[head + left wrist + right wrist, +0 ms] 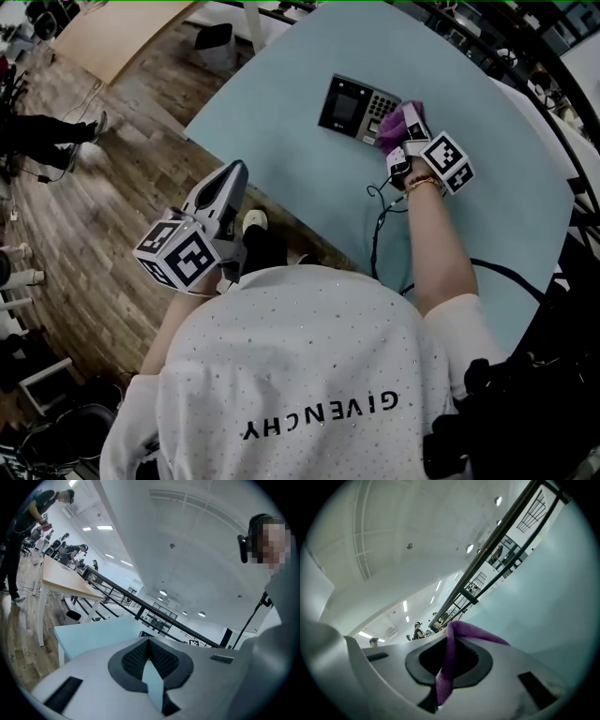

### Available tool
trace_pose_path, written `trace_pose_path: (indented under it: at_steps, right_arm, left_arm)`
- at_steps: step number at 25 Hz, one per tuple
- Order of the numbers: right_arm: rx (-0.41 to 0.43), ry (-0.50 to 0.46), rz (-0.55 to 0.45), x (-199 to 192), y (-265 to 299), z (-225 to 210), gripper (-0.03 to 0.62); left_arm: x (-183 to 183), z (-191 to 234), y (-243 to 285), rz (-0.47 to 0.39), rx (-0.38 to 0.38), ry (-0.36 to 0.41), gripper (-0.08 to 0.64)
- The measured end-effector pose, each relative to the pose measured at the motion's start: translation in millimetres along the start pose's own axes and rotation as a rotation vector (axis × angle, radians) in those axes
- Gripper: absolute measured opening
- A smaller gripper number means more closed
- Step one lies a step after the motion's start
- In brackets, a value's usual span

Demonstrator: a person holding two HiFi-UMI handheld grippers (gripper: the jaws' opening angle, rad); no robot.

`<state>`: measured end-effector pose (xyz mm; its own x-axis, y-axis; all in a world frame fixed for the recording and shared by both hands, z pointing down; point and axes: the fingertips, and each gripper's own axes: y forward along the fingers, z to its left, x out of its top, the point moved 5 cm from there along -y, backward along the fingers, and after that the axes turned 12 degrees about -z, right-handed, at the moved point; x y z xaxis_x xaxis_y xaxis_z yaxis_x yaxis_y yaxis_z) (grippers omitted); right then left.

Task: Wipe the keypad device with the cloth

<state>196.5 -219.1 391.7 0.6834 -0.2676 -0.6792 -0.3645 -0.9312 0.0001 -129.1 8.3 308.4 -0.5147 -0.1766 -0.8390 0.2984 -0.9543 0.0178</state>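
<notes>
- Setting: pale blue table (281, 103) over wood floor (103, 216), open office behind.
- Keypad device (359, 105) lies flat near the table's far edge. A black cable (378, 217) trails toward the person.
- Right gripper (403, 139): jaws clamped on purple cloth (394, 129), which is bunched at the tips and sits at the device's right end, over the keys. Contact looks likely but is not certain.
- Left gripper (228, 183): jaws together, nothing between them, held off the table by the torso.
- Judgement: the wipe is under way at the keypad end.
- Technique: keep the cloth wad under the tips so only fabric touches. Use light, flat strokes leftward across the screen. The unbraced device may slide, so steady it with the left gripper.
</notes>
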Motion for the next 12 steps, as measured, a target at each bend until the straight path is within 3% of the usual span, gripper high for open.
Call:
trace_pose_path:
  at_steps: [4, 9, 12]
  right_arm:
    - [-0.05, 0.027, 0.053, -18.5, -9.3, -15.0, 0.017]
    - [-0.154, 0.127, 0.148, -39.2, -29.0, -24.3, 0.017]
    - [-0.151, 0.116, 0.164, -44.3, -38.9, -23.0, 0.017]
  left_arm:
    - [-3.5, 2.0, -2.2, 0.0, 0.018, 0.003, 0.0]
    - [-3.9, -9.7, 4.0, 0.0, -0.009, 0.005, 0.0]
    - [-6.4, -16.9, 10.1, 0.004, -0.028, -0.003, 0.0]
